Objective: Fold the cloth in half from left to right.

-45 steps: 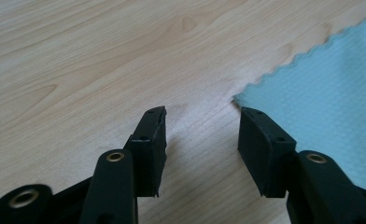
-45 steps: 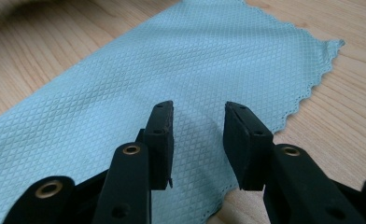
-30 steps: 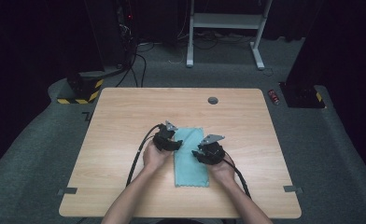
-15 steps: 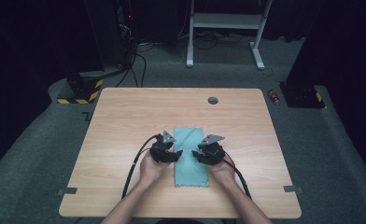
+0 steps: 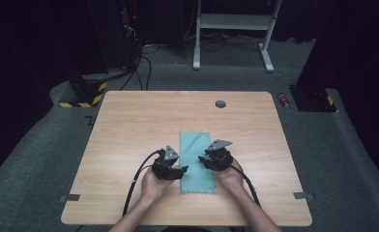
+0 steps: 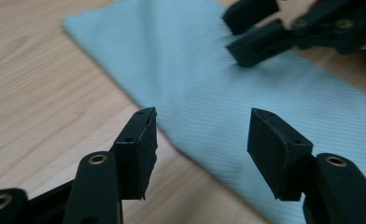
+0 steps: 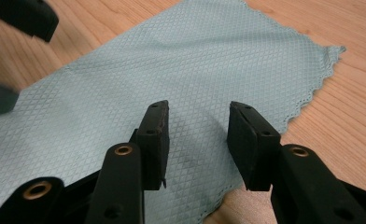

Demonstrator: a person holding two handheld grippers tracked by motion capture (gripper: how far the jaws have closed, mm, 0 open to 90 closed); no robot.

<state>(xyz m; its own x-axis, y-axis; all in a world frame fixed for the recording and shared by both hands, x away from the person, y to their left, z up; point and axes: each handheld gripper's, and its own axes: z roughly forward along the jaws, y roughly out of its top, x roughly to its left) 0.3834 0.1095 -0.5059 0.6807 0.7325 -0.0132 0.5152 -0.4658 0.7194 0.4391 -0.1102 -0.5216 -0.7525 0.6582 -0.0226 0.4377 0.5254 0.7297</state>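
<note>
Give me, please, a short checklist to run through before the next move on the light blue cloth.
1. Cloth lies flat as a long strip on the table: ok.
2. Left hand-held gripper is open; its jaws have just been opening, with nothing gripped between them: ok.
3. Right hand-held gripper is open above the cloth, jaws apart: ok.
4. Each gripper sits at its own long edge of the cloth, left and right: ok.
5. Right jaw tips touch the fabric: cannot tell.
6. No other thing lies on the cloth: ok.
</note>
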